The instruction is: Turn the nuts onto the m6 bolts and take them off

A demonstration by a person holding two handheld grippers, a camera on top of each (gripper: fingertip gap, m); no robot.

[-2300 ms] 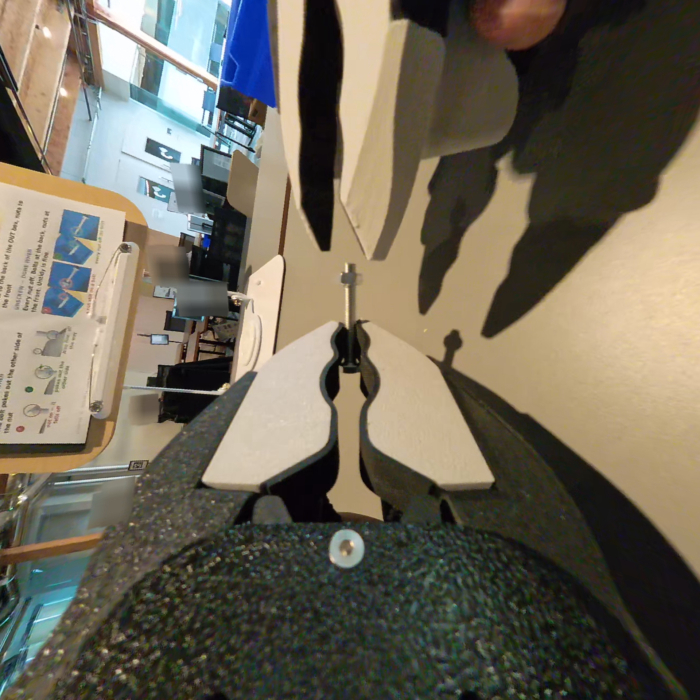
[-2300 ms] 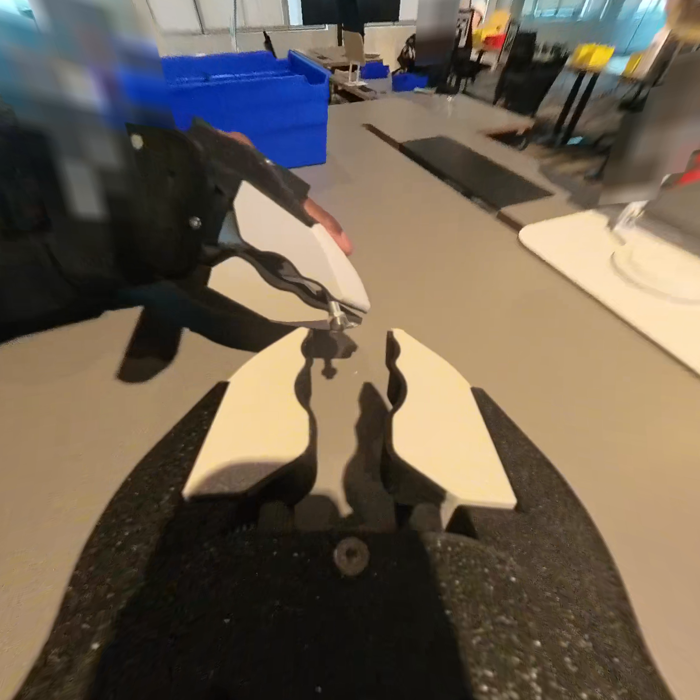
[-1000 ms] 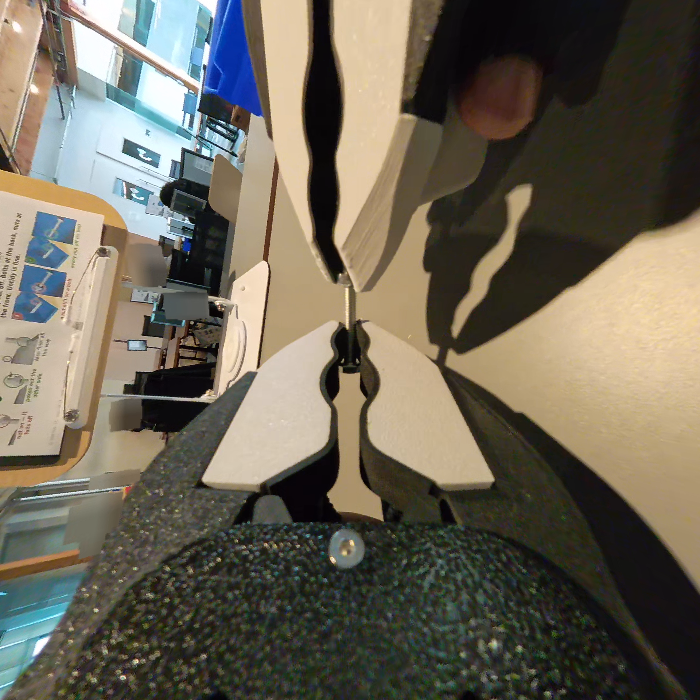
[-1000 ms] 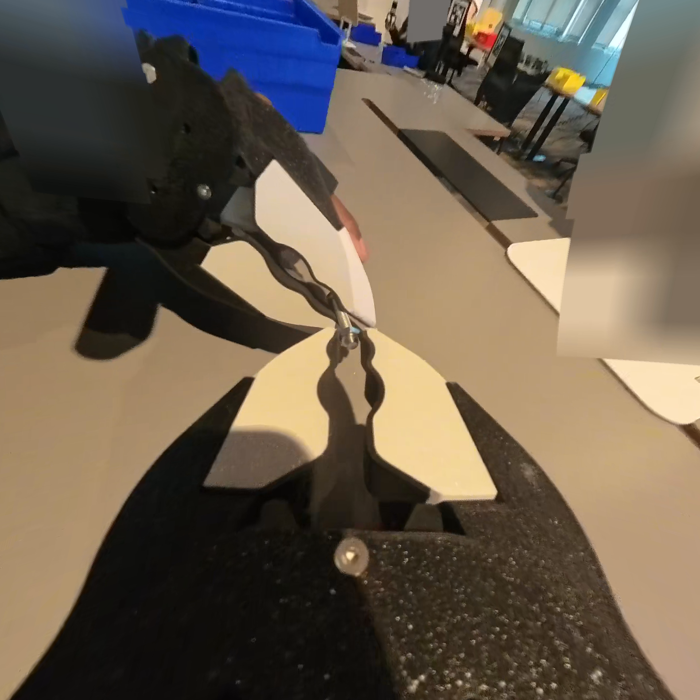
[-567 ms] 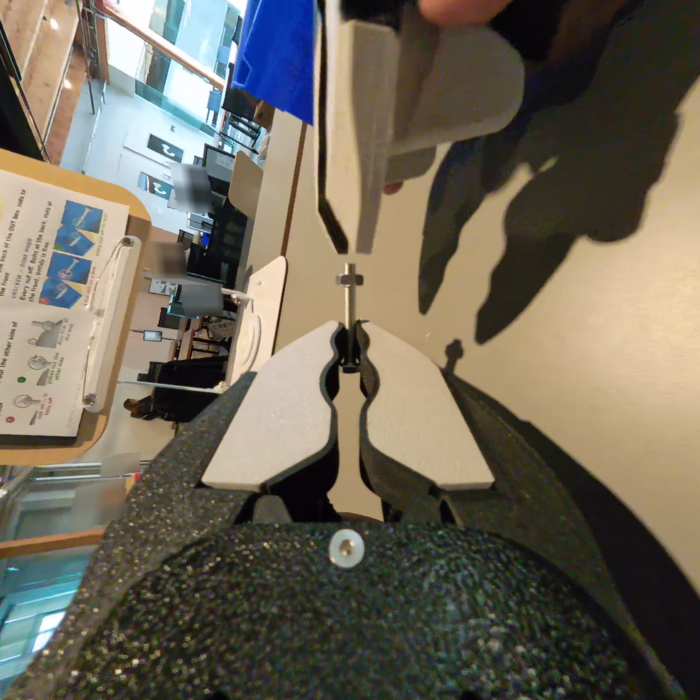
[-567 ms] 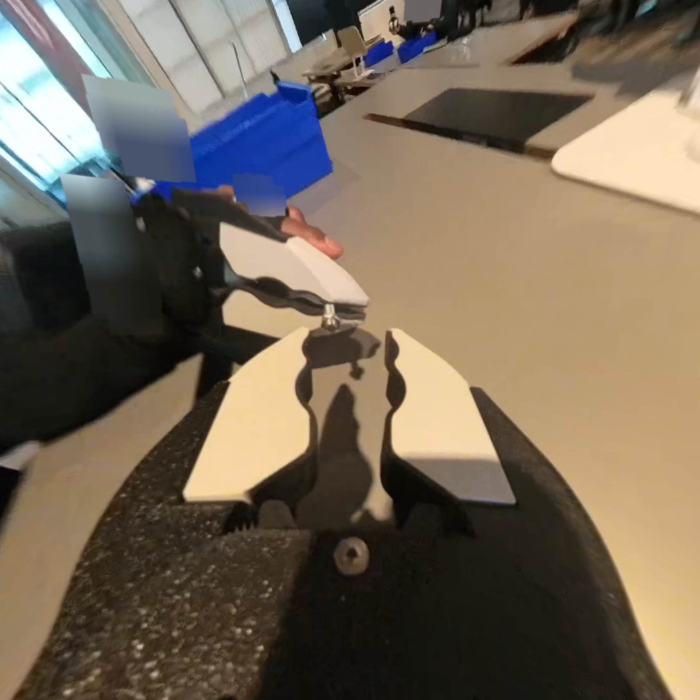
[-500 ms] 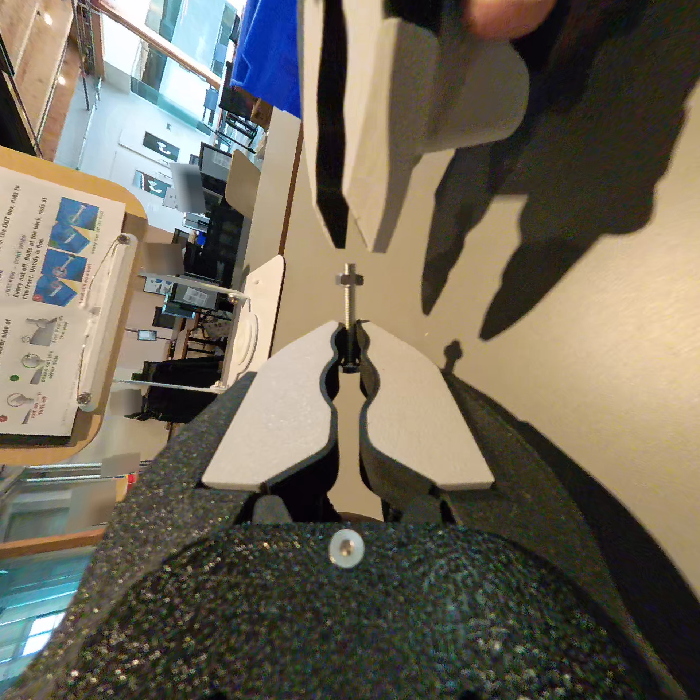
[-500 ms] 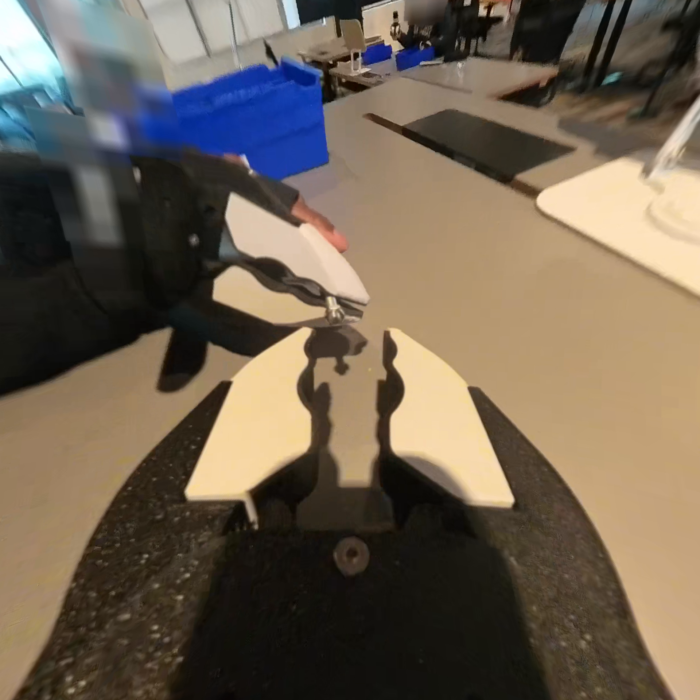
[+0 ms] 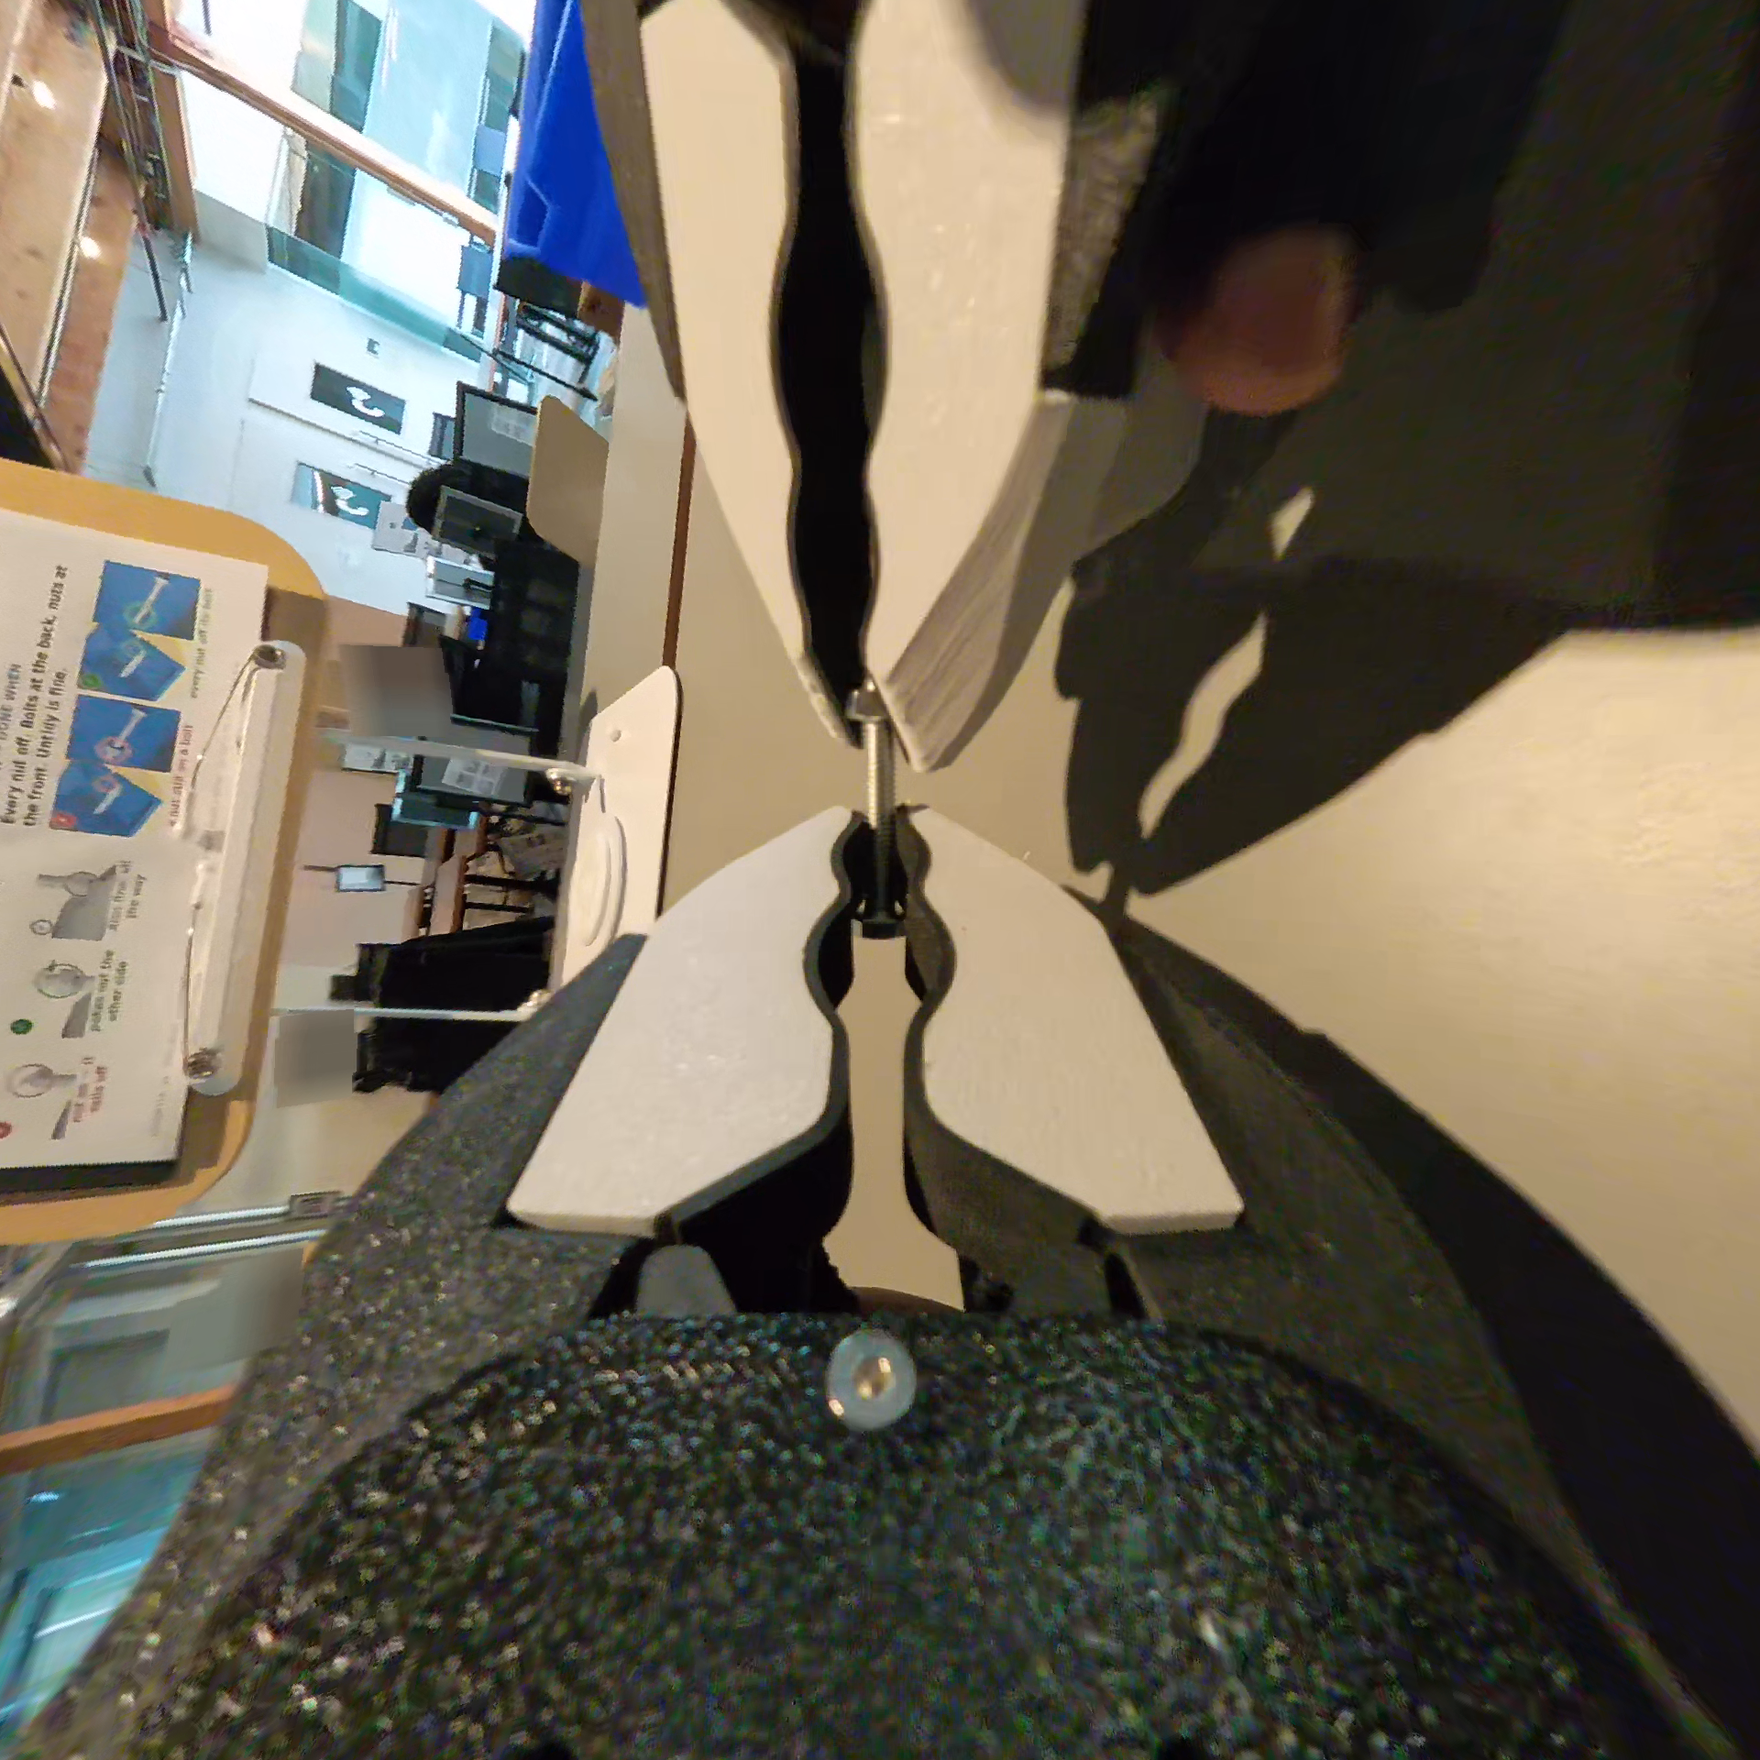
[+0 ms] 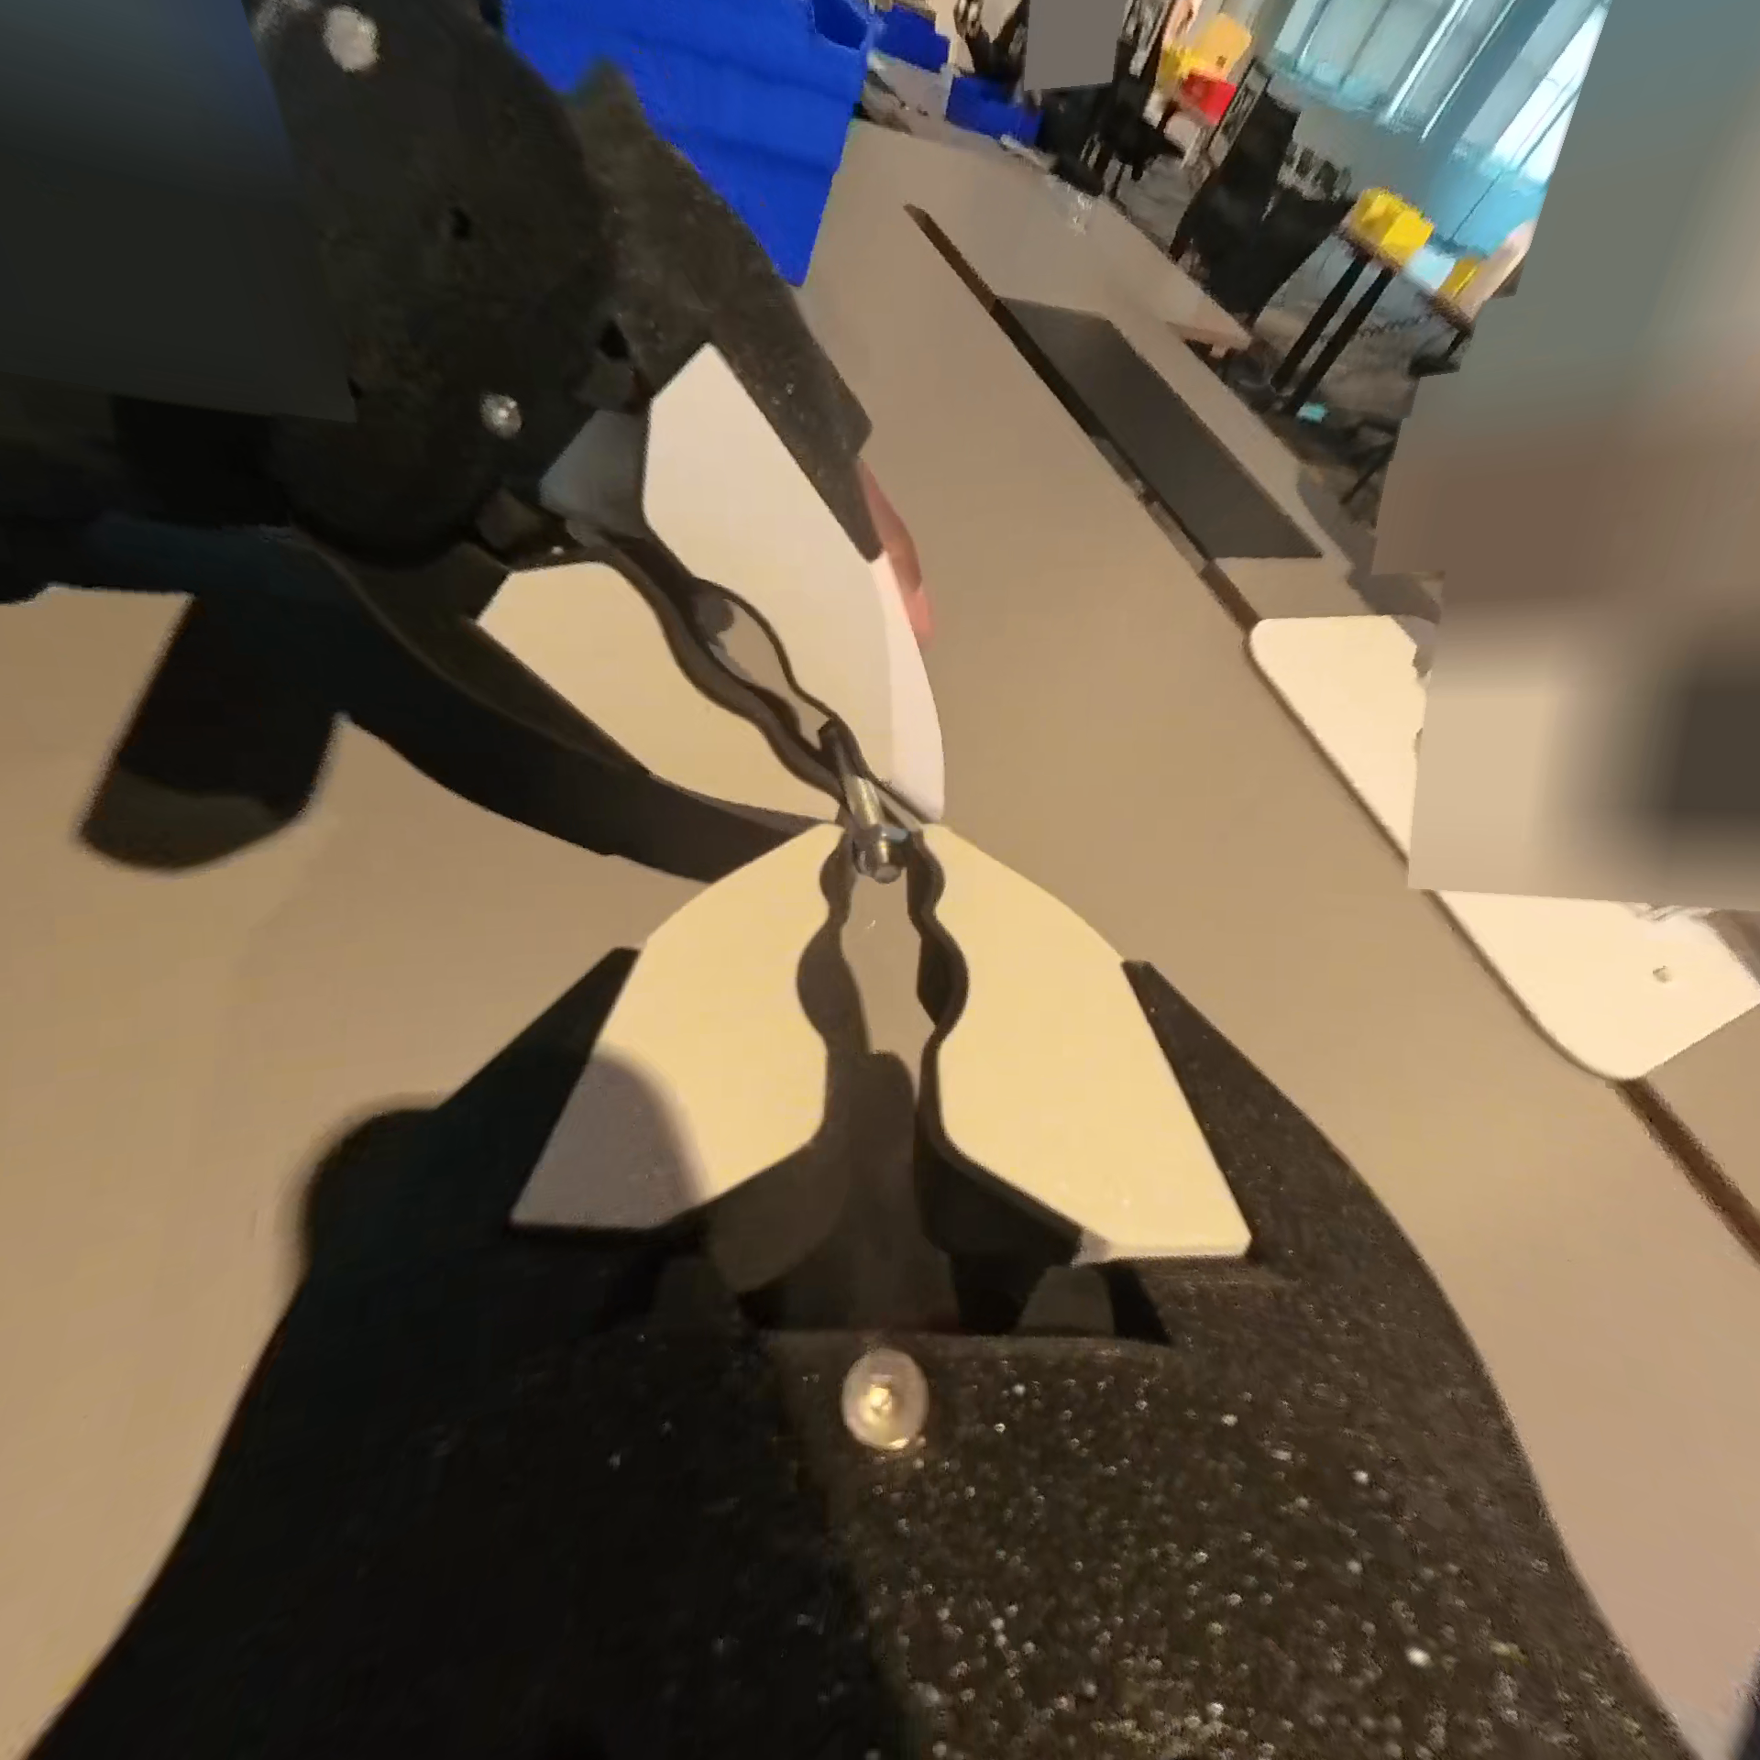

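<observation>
Bolt (image 9: 881,838): clamped in left gripper (image 9: 881,819) — shank pointing straight out.
Nut (image 9: 865,705): at shank tip, pinched by right gripper (image 10: 881,843) — head-on, coaxial.

Bolt (image 9: 882,810) head end buried between left tongs (image 9: 881,819) pads, only the shank shows. Nut (image 10: 878,846) mostly covered by right tongs (image 10: 881,843) tips; thread engagement unreadable. Right tongs body cut off at top edge in left view. Blue bin (image 10: 724,114) cropped, background motion-blurred.
</observation>
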